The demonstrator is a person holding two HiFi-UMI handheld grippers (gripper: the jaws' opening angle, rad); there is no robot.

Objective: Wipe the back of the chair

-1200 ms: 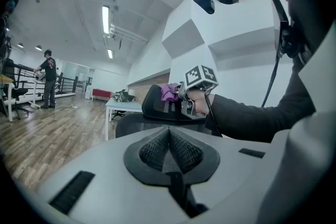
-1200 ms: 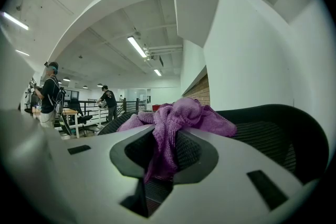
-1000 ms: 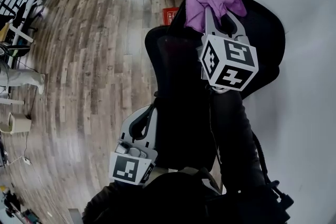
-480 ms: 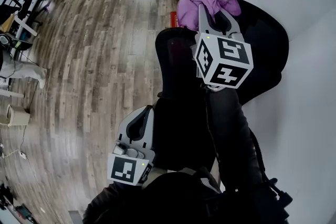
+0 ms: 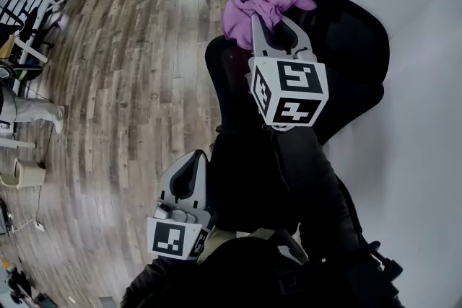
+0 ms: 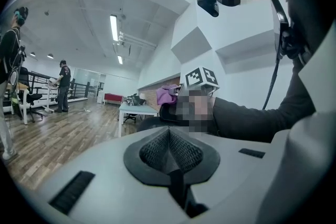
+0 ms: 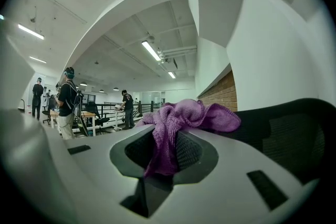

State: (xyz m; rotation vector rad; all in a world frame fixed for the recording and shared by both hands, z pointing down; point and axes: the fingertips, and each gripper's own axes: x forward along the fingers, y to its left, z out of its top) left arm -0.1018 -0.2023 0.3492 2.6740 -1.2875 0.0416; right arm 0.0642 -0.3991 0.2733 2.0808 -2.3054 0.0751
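Our right tongs [image 7: 168, 150] pinched the purple cloth [image 7: 185, 117], likely soft and limp, by its bunched middle; our left tongs [image 6: 170, 153] sat closed, empty.

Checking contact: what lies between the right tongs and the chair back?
The purple cloth, clamped in the right tongs, over the chair back; head view.

In the head view, the chair [image 5: 354, 47] is largely covered by the cube [image 5: 289, 91] and a dark sleeve [image 5: 310, 177]; its seat and base cannot be seen. The fingers [image 5: 258, 38] of the right gripper [image 5: 272, 16] are buried at their tips in the cloth [image 5: 245, 7]. In the right gripper view, the chair is cut off at the edge and 3 distant people [image 7: 68, 102] are too small to be made out.
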